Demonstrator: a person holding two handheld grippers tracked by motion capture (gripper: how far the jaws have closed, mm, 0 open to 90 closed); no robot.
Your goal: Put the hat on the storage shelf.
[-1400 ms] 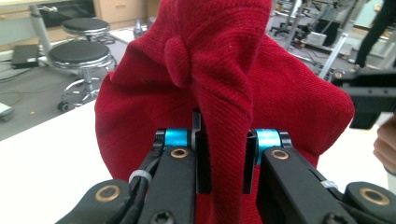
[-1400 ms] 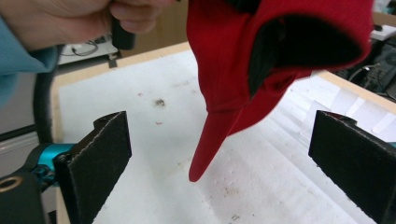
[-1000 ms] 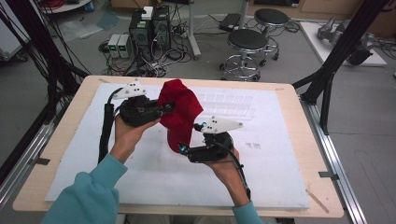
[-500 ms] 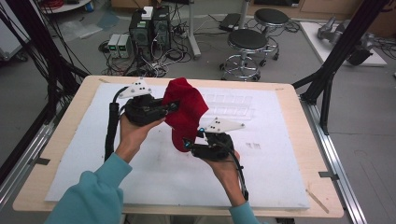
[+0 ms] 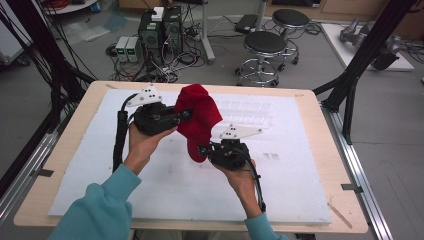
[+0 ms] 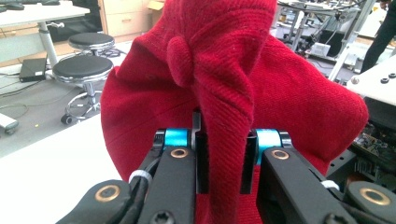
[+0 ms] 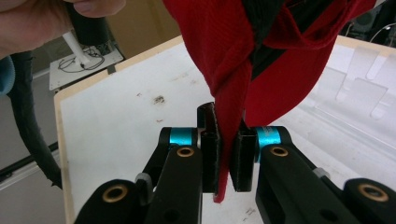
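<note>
Red knitted hat (image 5: pixel 196 117) held up off the white table mat (image 5: pixel 300 165), just above its middle, slung between both tools. Left gripper (image 5: pixel 186 114) at nine o'clock of the hat, clamped on a fold of crown (image 6: pixel 224 116) below the top button (image 6: pixel 180 56). Right gripper (image 5: pixel 202 149) at six o'clock, pinching the lower edge (image 7: pixel 229 130). Likely light, soft, floppy; no stiffness to rely on. Best taken by a bunched fold or the rim, deep between the pads.

You're wearing teal sleeves (image 5: pixel 97 207). Your left gripper (image 6: pixel 223 156), right gripper (image 7: pixel 223 151): black bodies showing blue cylinders, brass rivets, white three-cornered plates, black cables trailing.
</note>
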